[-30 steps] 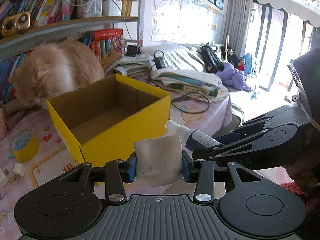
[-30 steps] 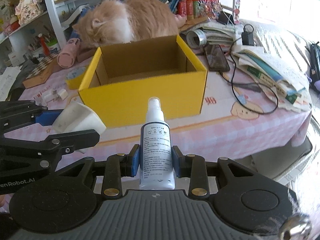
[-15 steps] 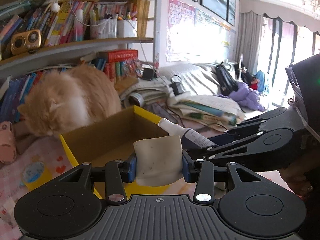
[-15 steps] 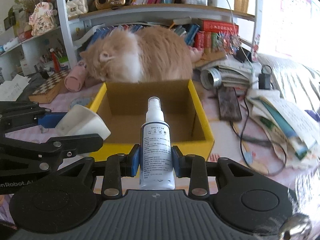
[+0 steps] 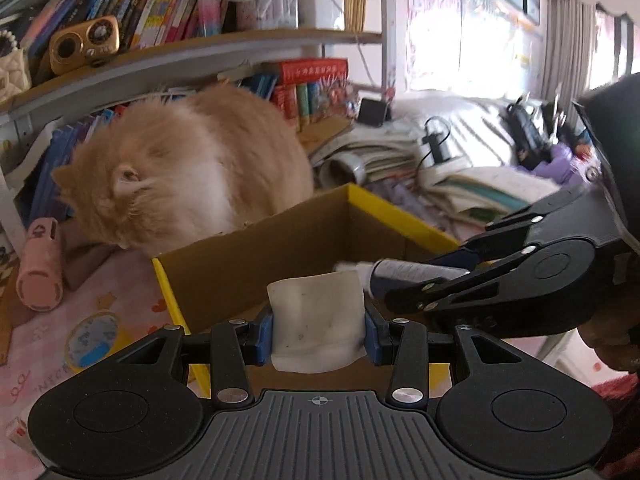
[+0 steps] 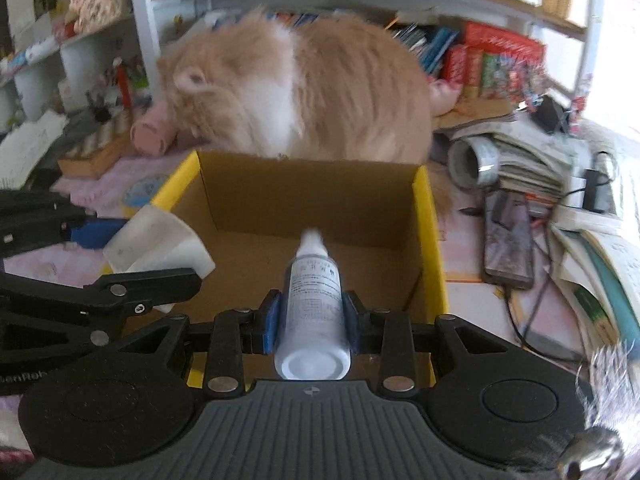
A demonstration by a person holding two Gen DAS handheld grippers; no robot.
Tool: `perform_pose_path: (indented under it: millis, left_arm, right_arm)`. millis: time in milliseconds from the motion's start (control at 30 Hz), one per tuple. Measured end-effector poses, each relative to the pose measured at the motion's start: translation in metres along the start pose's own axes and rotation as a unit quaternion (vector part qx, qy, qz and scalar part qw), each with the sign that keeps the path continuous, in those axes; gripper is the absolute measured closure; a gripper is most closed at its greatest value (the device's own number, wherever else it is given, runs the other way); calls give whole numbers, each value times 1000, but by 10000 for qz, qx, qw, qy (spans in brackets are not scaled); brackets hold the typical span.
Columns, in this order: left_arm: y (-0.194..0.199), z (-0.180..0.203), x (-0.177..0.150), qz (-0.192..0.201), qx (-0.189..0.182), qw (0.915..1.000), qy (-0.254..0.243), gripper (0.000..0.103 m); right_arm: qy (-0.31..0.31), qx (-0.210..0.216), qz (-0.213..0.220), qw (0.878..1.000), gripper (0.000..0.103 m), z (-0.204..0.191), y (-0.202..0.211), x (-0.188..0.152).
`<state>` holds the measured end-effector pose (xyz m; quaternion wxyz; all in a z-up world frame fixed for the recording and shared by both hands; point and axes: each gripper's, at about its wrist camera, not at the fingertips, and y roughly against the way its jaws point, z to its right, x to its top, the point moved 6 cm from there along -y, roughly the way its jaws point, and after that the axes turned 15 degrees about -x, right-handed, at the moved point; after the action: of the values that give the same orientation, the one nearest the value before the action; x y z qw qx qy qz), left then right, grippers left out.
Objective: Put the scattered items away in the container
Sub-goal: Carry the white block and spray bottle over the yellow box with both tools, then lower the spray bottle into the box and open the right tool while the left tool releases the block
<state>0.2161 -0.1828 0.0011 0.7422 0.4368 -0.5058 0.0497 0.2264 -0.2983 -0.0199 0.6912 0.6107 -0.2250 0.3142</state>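
Note:
My left gripper (image 5: 318,334) is shut on a white soft cup-like piece (image 5: 316,320), held over the near edge of the yellow cardboard box (image 5: 256,256). In the right wrist view my right gripper (image 6: 312,322) is shut on a white spray bottle (image 6: 314,300), its nozzle pointing into the open box (image 6: 430,232). The bottle (image 5: 404,270) and the right gripper (image 5: 500,280) show from the side in the left wrist view, above the box's right part. The white piece (image 6: 156,240) and left gripper (image 6: 80,292) sit at the box's left edge. The box's brown inside looks bare.
A fluffy orange and white cat (image 5: 188,172) (image 6: 304,84) sits right behind the box. A yellow tape roll (image 5: 94,338) and a pink tube (image 5: 40,268) lie left of it. Books, a phone (image 6: 508,244) and cables pile up to the right; shelves stand behind.
Both grippers have moved forward with their loads, from in front of the box to over its opening. The bottle has tipped forward toward the box's inside. The cat stays behind the box.

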Motion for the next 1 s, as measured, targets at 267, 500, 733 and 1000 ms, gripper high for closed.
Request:
perform_pose_path:
  millis: [267,500,733,1000]
  left_arm:
    - [-37,-16,-10,-509,296,9981,190,62]
    - [-54,-23,-19,-838,373,9952,345,62]
    - [-53,-21,-24,-875,442,9946,352,62]
    - [-40,-15,-18,-539,769,9952,279,47]
  right_arm:
    - [628,241,-406,9969,72,-7,-49,2]
    - [911,408,-699,9925,72,-9,-67,2]
    - [1029,388,-730,9913,72,-9,-68,-2]
    - [725,342,-543,9953,68,-3,-58,1]
